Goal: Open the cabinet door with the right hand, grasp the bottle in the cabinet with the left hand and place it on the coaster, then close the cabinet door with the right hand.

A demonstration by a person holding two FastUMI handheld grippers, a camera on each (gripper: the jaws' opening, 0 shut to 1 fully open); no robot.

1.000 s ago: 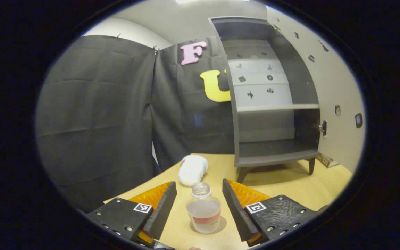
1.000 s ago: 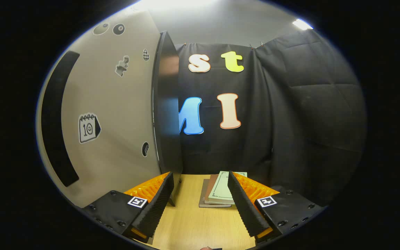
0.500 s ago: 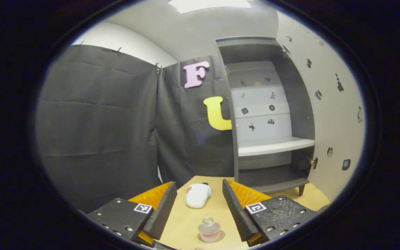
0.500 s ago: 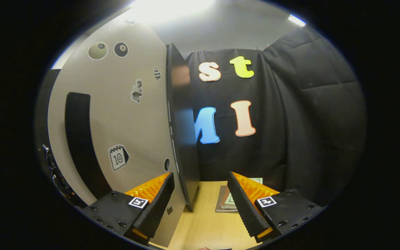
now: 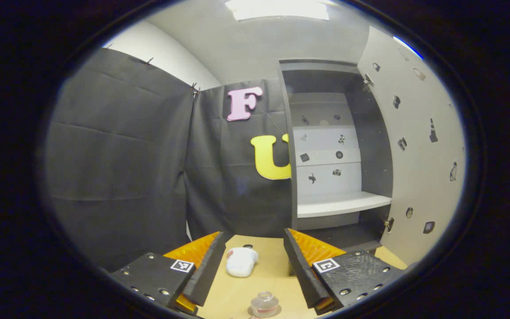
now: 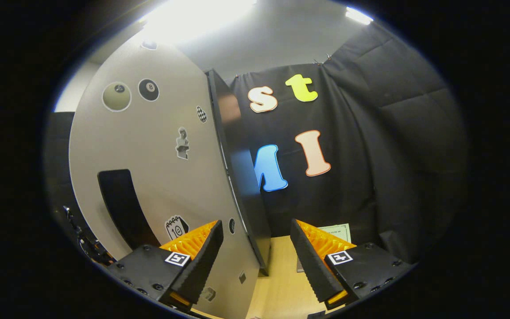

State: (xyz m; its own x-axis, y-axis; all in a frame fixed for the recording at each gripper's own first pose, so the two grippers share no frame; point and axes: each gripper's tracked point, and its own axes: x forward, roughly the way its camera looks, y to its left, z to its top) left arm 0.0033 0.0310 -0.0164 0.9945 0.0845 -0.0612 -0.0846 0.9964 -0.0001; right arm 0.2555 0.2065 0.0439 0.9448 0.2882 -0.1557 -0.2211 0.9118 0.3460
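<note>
The bottle (image 5: 264, 304) stands upright at the bottom centre of the left gripper view, on a round coaster (image 5: 277, 309) whose edge peeks out beside it on the wooden desk (image 5: 241, 292). The left gripper (image 5: 253, 261) hangs above it with its fingers spread wide and nothing between them; the bottle sits low in the gap, apart from both. A white crumpled cloth (image 5: 241, 261) lies on the desk beyond the bottle, in the lower centre. The cabinet (image 5: 326, 146) fills the right of centre, its door (image 5: 419, 150) swung open at the right of the frame, a pale shelf (image 5: 341, 206) across its interior.

In the right gripper view the right gripper (image 6: 257, 248) is spread too, holding nothing. The cabinet door's edge (image 6: 241, 177) runs down the middle of the frame between its fingers, whether touching either I cannot tell. A stack of books (image 6: 337, 230) lies on the desk at lower right of centre.
</note>
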